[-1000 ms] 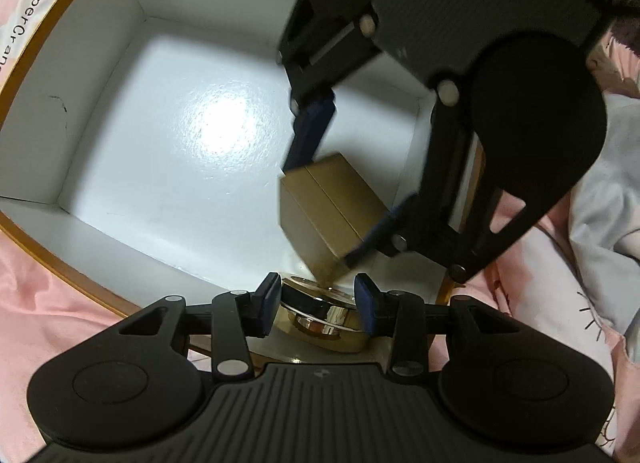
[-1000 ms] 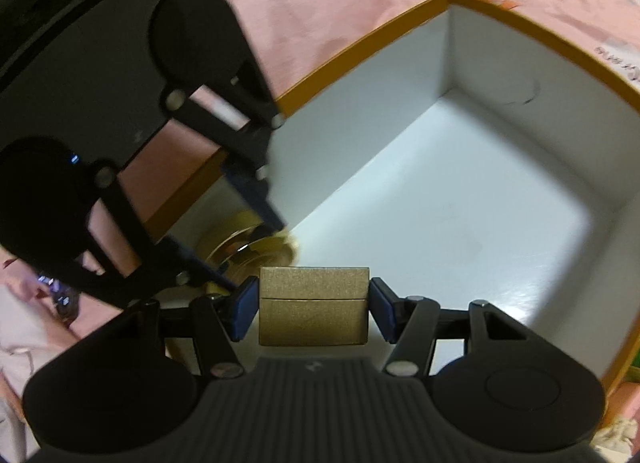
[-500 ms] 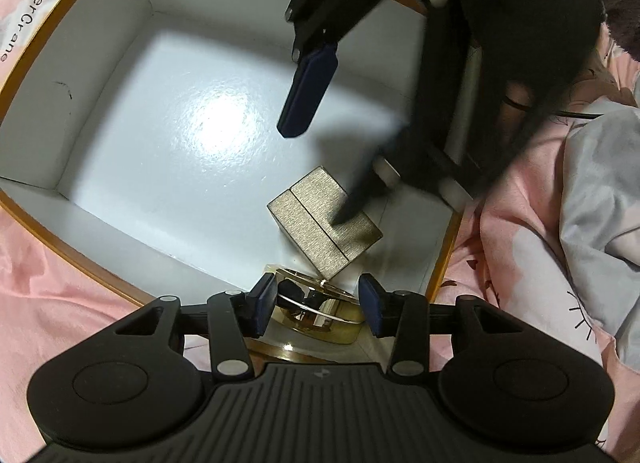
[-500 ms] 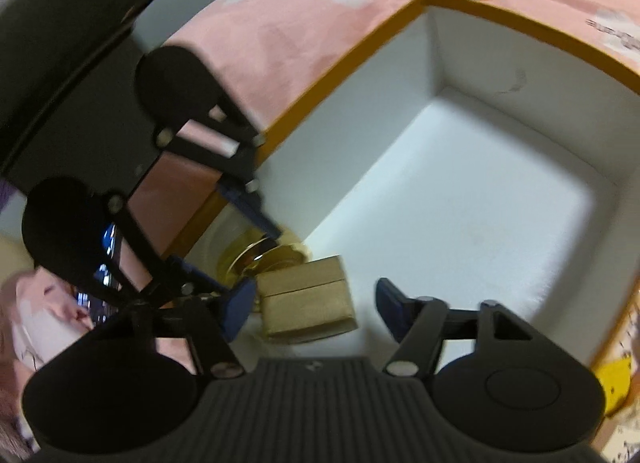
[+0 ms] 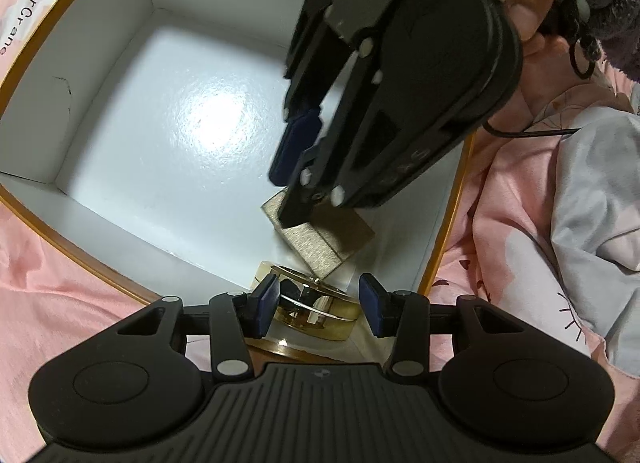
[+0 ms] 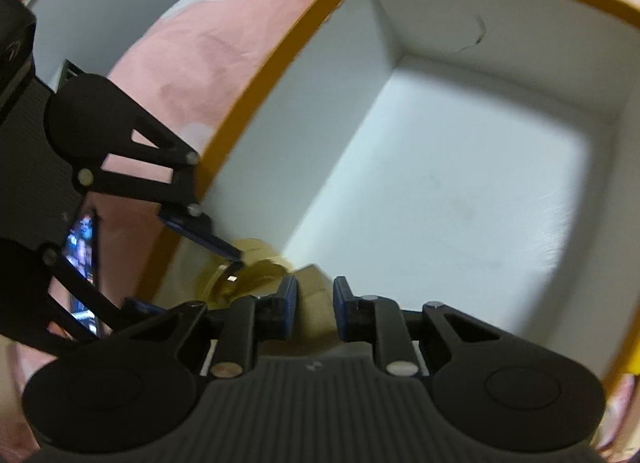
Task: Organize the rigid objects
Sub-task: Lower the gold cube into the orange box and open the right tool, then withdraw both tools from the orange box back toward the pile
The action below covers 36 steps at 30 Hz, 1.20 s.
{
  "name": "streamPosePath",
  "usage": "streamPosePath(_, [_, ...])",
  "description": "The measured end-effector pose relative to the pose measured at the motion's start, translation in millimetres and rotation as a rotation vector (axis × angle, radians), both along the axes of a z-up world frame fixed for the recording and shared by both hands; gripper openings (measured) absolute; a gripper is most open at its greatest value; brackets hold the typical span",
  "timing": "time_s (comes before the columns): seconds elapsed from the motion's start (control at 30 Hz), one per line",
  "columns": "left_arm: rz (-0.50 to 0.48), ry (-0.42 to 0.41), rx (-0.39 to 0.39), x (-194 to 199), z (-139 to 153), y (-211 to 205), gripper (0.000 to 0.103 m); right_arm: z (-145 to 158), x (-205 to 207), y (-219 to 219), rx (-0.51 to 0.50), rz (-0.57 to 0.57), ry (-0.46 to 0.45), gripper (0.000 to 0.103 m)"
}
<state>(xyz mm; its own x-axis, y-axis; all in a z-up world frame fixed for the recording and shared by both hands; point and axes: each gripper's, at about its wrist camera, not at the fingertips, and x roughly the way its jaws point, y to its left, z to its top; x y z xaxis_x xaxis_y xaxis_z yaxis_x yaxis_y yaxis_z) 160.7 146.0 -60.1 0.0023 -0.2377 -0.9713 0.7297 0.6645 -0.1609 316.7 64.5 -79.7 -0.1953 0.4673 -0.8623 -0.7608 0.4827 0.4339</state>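
Note:
A small gold cardboard box (image 5: 320,241) lies on the white floor of a big orange-rimmed box (image 5: 36,199), in its near right corner. A round gold tin (image 5: 316,313) sits beside it against the near wall. My left gripper (image 5: 318,305) is open, its pads either side of the tin without touching. My right gripper (image 6: 314,303) hovers above the gold box (image 6: 314,299) with its pads narrowed and nothing held; it shows in the left wrist view (image 5: 296,179). The gold tin (image 6: 244,271) is partly hidden in the right wrist view.
The big box rests on pink bedding (image 5: 60,303). A grey and pink quilt (image 5: 592,199) lies to the right. A phone with a lit screen (image 6: 82,263) lies beyond the box's left wall. The box's far half is bare white floor (image 6: 460,191).
My right gripper let go of the gold box, which dropped onto the big box's floor. It then rose and narrowed its jaws. My left gripper stayed open around the tin.

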Motion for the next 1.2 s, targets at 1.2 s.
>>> streamPosePath(1.2, [0.024, -0.035, -0.031, -6.2, 10.9, 9.9, 0.055, -1.4, -5.9, -18.7, -0.172, -0.087, 0.140, 0.051])
